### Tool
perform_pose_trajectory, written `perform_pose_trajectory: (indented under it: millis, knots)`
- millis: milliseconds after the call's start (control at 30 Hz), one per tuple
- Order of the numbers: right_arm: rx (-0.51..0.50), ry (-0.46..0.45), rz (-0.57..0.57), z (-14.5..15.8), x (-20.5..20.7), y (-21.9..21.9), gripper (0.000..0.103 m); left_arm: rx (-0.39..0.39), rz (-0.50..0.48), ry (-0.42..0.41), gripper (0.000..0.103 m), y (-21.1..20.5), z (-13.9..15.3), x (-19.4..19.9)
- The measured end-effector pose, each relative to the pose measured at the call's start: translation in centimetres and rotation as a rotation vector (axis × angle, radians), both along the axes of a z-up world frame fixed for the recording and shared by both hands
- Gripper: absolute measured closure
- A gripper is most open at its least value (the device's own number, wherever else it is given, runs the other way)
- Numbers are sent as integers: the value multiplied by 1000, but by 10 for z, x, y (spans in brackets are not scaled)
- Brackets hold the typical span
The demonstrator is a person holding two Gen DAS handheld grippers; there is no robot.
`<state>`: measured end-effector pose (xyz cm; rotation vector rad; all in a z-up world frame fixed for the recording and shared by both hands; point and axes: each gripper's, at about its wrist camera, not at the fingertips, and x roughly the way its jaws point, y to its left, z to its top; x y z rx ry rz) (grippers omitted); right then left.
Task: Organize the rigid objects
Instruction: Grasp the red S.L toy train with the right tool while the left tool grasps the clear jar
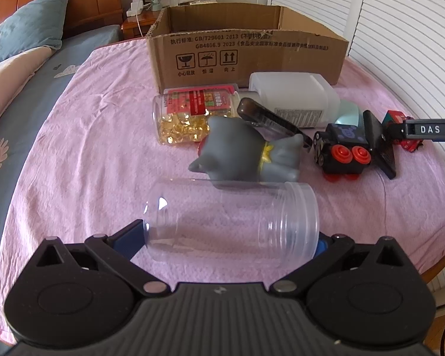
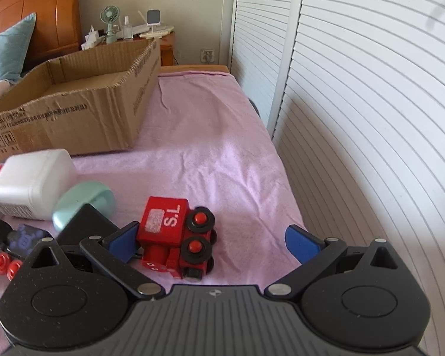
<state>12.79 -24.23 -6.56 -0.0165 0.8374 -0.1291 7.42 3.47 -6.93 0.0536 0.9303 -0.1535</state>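
Observation:
A clear empty jar (image 1: 234, 219) lies on its side on the pink cloth, its threaded mouth to the right. My left gripper (image 1: 227, 240) is open at full width, with one blue pad at each end of the jar. A red toy train (image 2: 175, 234) marked "S.L" lies on its side between the open fingers of my right gripper (image 2: 213, 243), close to the left pad (image 2: 123, 241). In the left wrist view, the right gripper's black finger (image 1: 379, 148) shows beside a black toy train (image 1: 344, 148). The cardboard box (image 1: 246, 56) stands open at the back.
Between the clear jar and the box lie a grey cat figure (image 1: 252, 154), a jar of yellow capsules (image 1: 190, 118), a dark stapler (image 1: 270, 118), a white bottle (image 1: 296, 98) and a mint-green object (image 2: 83, 201). White louvred doors (image 2: 356, 118) run close along the right edge.

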Motion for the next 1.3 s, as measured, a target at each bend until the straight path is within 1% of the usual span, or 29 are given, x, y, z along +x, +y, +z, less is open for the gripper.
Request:
perform_pose_trajectory:
  millis: [133, 300, 600, 833, 867, 933, 1033, 1100, 1233, 1300]
  knots:
    - [-32, 9, 20, -5, -8, -8, 0, 0, -3, -10, 0, 0, -1, -1]
    - [-65, -16, 97, -5, -15, -6, 0, -5, -9, -37, 0, 1, -3, -4]
    - [-54, -42, 137, -5, -19, -11, 0, -10, -18, -67, 0, 2, -4, -6]
    - [-137, -68, 219, -4, -22, -2, 1, -12, -21, -77, 0, 2, -4, -6]
    - [-144, -73, 234, -4, -22, -1, 2, -13, -22, -78, 0, 2, -4, -6]
    - [-144, -80, 262, -3, -24, 1, 11, -14, -21, -76, 1, 2, -4, -5]
    - [-109, -79, 294, 0, -23, 0, 21, -16, -31, -78, 1, 1, -3, -7]
    - [-99, -81, 301, 0, -22, 0, 22, -18, -37, -88, 1, 0, -1, -8]
    - [-63, -83, 321, 0, -21, 0, 34, 4, -44, -118, 1, -4, 3, -11]
    - [-59, -83, 330, -1, -21, 0, 36, 13, -41, -131, 1, -4, 5, -12]
